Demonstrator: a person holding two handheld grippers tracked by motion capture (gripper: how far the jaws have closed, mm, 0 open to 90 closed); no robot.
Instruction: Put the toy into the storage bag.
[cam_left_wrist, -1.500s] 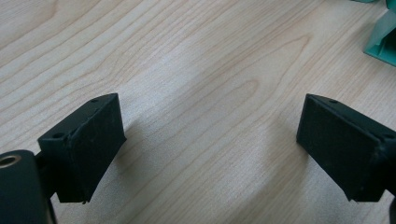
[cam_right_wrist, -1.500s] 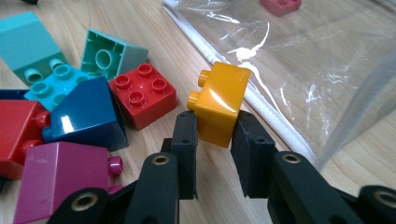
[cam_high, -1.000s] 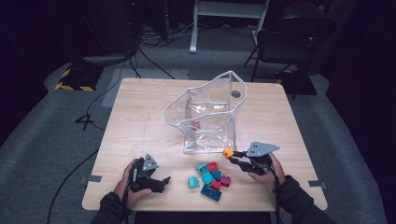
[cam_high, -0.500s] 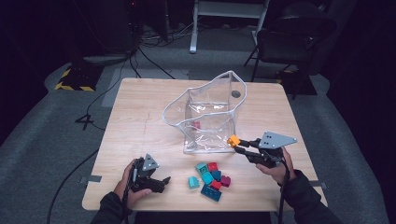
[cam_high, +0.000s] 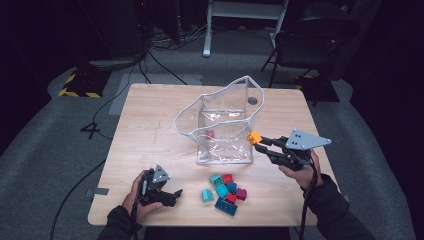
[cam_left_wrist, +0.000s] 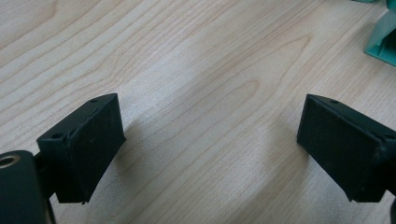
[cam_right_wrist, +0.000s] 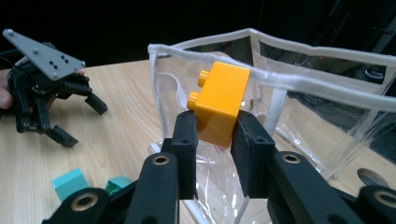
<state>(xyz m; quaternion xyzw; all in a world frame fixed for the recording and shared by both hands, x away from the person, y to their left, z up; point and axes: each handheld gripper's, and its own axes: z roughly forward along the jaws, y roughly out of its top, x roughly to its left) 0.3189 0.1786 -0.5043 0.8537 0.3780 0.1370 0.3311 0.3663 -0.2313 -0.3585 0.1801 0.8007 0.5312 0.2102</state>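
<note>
My right gripper (cam_high: 258, 141) is shut on an orange brick (cam_high: 254, 136), held in the air by the near right corner of a clear plastic bag (cam_high: 220, 150). In the right gripper view the orange brick (cam_right_wrist: 219, 100) sits between the pads just before the bag's white rim (cam_right_wrist: 280, 77). A red brick (cam_high: 210, 134) lies inside the bag. A pile of teal, red, blue and magenta bricks (cam_high: 227, 189) rests on the table in front of the bag. My left gripper (cam_high: 170, 196) rests low at the near left, open with bare wood between its jaws (cam_left_wrist: 210, 140).
The wooden table (cam_high: 150, 115) carries a small dark disc (cam_high: 253, 100) behind the bag. A single teal brick (cam_high: 207, 195) lies between my left gripper and the pile. On the floor beyond stand a chair (cam_high: 310, 45) and several cables (cam_high: 160, 65).
My right gripper has risen with the orange brick from beside the pile up to the bag's rim. The left gripper has stayed where it was.
</note>
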